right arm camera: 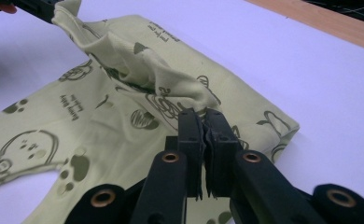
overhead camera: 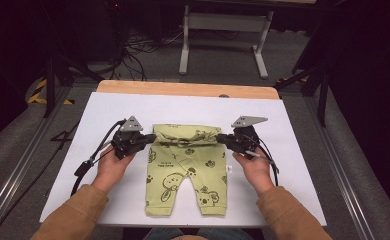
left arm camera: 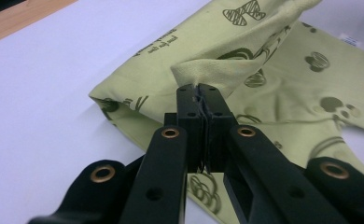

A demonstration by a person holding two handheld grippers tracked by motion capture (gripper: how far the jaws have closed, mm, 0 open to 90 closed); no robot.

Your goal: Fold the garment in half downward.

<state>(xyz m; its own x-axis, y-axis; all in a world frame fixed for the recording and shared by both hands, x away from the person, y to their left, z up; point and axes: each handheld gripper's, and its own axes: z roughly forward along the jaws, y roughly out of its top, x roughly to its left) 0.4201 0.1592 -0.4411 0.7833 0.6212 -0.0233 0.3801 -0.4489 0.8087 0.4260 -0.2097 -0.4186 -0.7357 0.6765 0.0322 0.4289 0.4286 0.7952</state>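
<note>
A pair of small green baby trousers (overhead camera: 185,167) with dark animal prints lies on the white table cover (overhead camera: 103,115), legs toward the person. The waistband end is folded over toward the legs. My left gripper (overhead camera: 149,140) is shut on the left corner of that folded edge; in the left gripper view the cloth (left arm camera: 217,70) rises from between the closed jaws (left arm camera: 199,93). My right gripper (overhead camera: 219,138) is shut on the right corner, and in the right gripper view the fabric (right arm camera: 138,70) stretches from its jaws (right arm camera: 203,116) across to the other gripper (right arm camera: 31,7).
A wooden table edge (overhead camera: 183,89) runs along the far side of the white cover. Beyond it stand a white frame (overhead camera: 223,30) and cables on the floor. Metal rails flank the table on both sides.
</note>
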